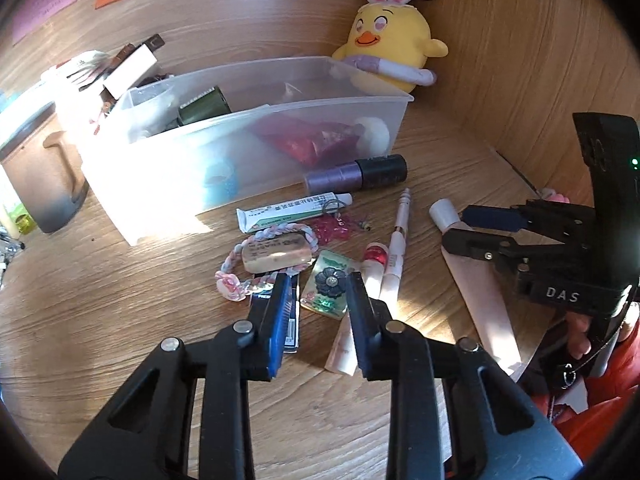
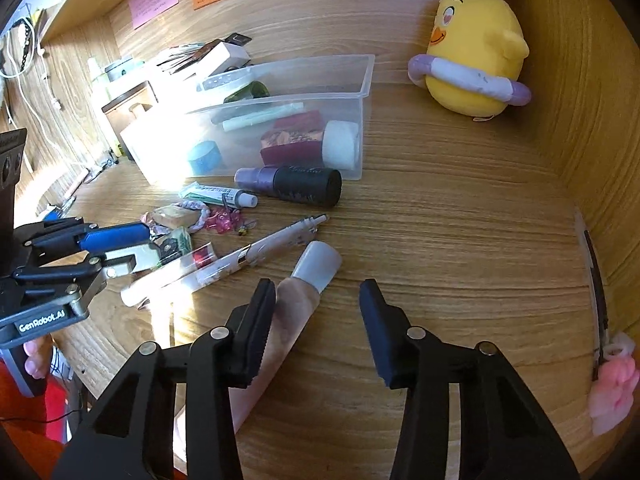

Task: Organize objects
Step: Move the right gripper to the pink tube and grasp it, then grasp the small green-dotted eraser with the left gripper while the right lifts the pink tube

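A clear plastic bin [image 1: 280,120] [image 2: 366,92] holds a red pouch, a white roll, blue tape and a green can. In front of it lie a purple bottle [image 1: 356,174] [image 2: 288,184], an ointment tube [image 1: 292,212] [image 2: 220,194], a braided bracelet around an eraser [image 1: 276,256], a flower card [image 1: 328,286], a white pen [image 1: 400,240] [image 2: 276,246] and a pink tube with a white cap [image 1: 476,280] [image 2: 296,300]. My left gripper [image 1: 318,284] [image 2: 132,248] is open over the flower card. My right gripper [image 2: 318,292] [image 1: 460,226] is open, its left finger against the pink tube.
A yellow chick plush [image 1: 394,44] [image 2: 476,68] sits in the back corner. Boxes and a wooden-lidded container [image 1: 44,168] stand left of the bin. Wooden walls close the back and right. A pink item [image 2: 612,392] hangs on the right wall.
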Action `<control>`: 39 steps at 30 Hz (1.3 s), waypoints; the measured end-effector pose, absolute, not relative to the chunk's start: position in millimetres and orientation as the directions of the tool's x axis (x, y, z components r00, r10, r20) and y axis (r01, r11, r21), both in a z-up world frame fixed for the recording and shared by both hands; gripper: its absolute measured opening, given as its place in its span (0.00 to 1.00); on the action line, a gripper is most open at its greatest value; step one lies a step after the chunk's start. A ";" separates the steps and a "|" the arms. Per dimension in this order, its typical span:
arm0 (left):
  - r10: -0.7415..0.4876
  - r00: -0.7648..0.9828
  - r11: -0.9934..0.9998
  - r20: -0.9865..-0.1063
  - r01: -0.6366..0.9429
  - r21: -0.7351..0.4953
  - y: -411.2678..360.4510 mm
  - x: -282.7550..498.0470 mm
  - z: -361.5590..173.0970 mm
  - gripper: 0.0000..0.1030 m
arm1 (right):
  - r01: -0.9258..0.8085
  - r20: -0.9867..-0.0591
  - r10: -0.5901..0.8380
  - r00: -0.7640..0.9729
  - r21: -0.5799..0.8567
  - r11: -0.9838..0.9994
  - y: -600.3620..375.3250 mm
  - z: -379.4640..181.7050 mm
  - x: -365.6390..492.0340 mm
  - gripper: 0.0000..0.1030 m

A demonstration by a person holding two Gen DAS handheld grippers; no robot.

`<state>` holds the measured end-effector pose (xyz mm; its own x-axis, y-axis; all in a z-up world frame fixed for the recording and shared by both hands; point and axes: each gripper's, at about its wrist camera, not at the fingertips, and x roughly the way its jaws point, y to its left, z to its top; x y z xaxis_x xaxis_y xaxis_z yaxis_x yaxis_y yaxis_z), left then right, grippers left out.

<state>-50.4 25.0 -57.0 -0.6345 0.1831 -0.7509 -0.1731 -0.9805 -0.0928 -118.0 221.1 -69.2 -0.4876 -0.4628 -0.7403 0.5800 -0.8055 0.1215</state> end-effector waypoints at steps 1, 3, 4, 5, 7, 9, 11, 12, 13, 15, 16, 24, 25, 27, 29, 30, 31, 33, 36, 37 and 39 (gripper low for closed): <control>0.192 -0.631 -0.979 -0.752 -0.176 -0.102 24.6 -51.1 -57.3 0.27 | 0.578 -0.744 -0.459 -0.485 0.121 -0.807 219.4 -68.9 -119.2 0.39; 0.195 -0.630 -0.978 -0.752 -0.182 -0.101 25.1 -51.1 -57.6 0.27 | 0.577 -0.746 -0.459 -0.482 0.125 -0.807 216.9 -68.8 -121.3 0.39; 0.195 -0.631 -0.978 -0.751 -0.185 -0.099 25.5 -50.1 -57.8 0.27 | 0.578 -0.746 -0.460 -0.481 0.125 -0.807 215.4 -69.2 -121.6 0.39; 0.193 -0.633 -0.978 -0.750 -0.185 -0.096 26.0 -49.1 -58.0 0.27 | 0.580 -0.746 -0.460 -0.481 0.122 -0.805 212.4 -69.2 -122.0 0.39; 0.186 -0.634 -0.979 -0.751 -0.183 -0.088 26.6 -49.3 -58.1 0.27 | 0.588 -0.745 -0.462 -0.481 0.117 -0.801 208.4 -69.7 -121.2 0.39; 0.189 -0.626 -0.979 -0.757 -0.183 -0.093 25.8 -51.6 -58.4 0.28 | 0.596 -0.745 -0.459 -0.483 0.104 -0.796 203.6 -69.9 -119.7 0.40; 0.200 -0.611 -0.977 -0.766 -0.188 -0.106 25.2 -55.0 -58.6 0.28 | 0.611 -0.746 -0.460 -0.482 0.090 -0.786 198.0 -70.2 -117.2 0.40; 0.197 -0.604 -0.977 -0.772 -0.189 -0.102 25.6 -56.7 -59.4 0.28 | 0.619 -0.747 -0.459 -0.481 0.081 -0.781 194.9 -70.4 -116.0 0.40; 0.190 -0.597 -0.977 -0.779 -0.193 -0.091 27.4 -58.6 -60.9 0.28 | 0.623 -0.747 -0.459 -0.481 0.076 -0.778 193.0 -70.7 -115.3 0.40; 0.172 -0.600 -0.978 -0.781 -0.201 -0.061 31.5 -59.5 -61.2 0.28 | 0.639 -0.745 -0.463 -0.481 0.064 -0.767 189.2 -71.1 -113.4 0.40; 0.167 -0.600 -0.977 -0.783 -0.206 -0.050 33.4 -59.9 -61.2 0.28 | 0.645 -0.745 -0.464 -0.480 0.059 -0.762 188.2 -71.4 -112.6 0.39; 0.163 -0.600 -0.970 -0.783 -0.244 -0.016 43.3 -65.1 -63.1 0.28 | 0.669 -0.738 -0.477 -0.477 0.047 -0.742 193.4 -72.3 -113.7 0.21; 0.161 -0.603 -0.969 -0.781 -0.248 -0.008 44.8 -64.9 -63.5 0.28 | 0.665 -0.737 -0.481 -0.474 0.058 -0.745 195.5 -72.4 -115.3 0.21; 0.172 -0.592 -0.967 -0.787 -0.255 -0.020 45.8 -66.4 -66.0 0.23 | 0.658 -0.735 -0.484 -0.474 0.069 -0.750 197.7 -72.3 -116.4 0.20; 0.173 -0.599 -0.969 -0.782 -0.245 -0.027 44.6 -66.8 -66.9 0.23 | 0.646 -0.734 -0.478 -0.482 0.071 -0.760 200.2 -72.3 -117.5 0.20; 0.172 -0.604 -0.970 -0.778 -0.241 -0.027 43.7 -66.2 -66.0 0.23 | 0.640 -0.733 -0.479 -0.483 0.077 -0.764 201.6 -71.8 -118.0 0.20; 0.175 -0.614 -0.971 -0.770 -0.236 -0.033 41.9 -64.9 -63.8 0.23 | 0.635 -0.729 -0.482 -0.486 0.084 -0.768 203.3 -70.7 -118.3 0.20; 0.185 -0.629 -0.973 -0.755 -0.226 -0.050 37.1 -62.6 -57.8 0.23 | 0.626 -0.719 -0.485 -0.497 0.089 -0.774 206.6 -66.7 -117.8 0.20; 0.189 -0.651 -0.976 -0.735 -0.208 -0.067 31.0 -60.9 -49.4 0.23 | 0.617 -0.700 -0.497 -0.512 0.102 -0.780 211.1 -58.2 -118.1 0.20; 0.188 -0.660 -0.977 -0.727 -0.199 -0.072 28.5 -60.6 -45.9 0.23 | 0.614 -0.693 -0.502 -0.518 0.108 -0.782 212.5 -55.2 -118.8 0.20; 0.189 -0.674 -0.979 -0.714 -0.187 -0.082 24.3 -59.3 -40.5 0.23 | 0.610 -0.675 -0.512 -0.532 0.114 -0.784 214.9 -47.8 -119.8 0.20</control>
